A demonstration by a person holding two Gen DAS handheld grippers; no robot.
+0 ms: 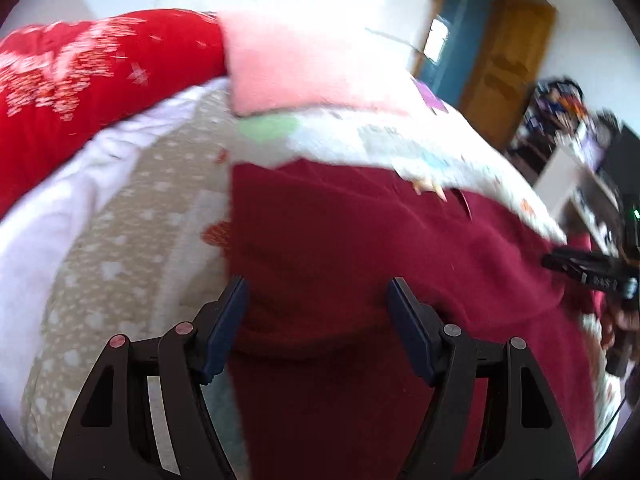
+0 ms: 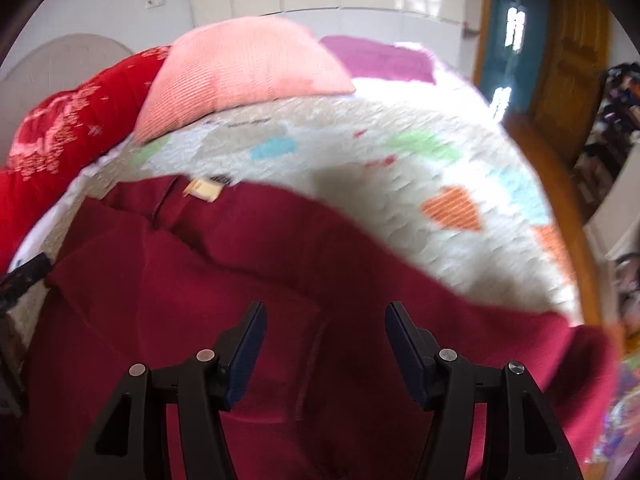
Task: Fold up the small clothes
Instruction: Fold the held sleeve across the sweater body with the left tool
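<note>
A dark red garment (image 1: 360,248) lay spread on the bed (image 2: 400,184), its label (image 2: 204,190) toward the pink pillow (image 2: 244,68) and red quilt (image 1: 80,68) at the bed's head. The left gripper (image 1: 316,312) hovered above it with jaws apart, empty. The right gripper (image 2: 324,340) also stood apart over the cloth, gripping nothing.

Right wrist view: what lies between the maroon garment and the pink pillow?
Only the heart-patterned blanket lies between the maroon garment and the pink pillow, in the right wrist view.
</note>
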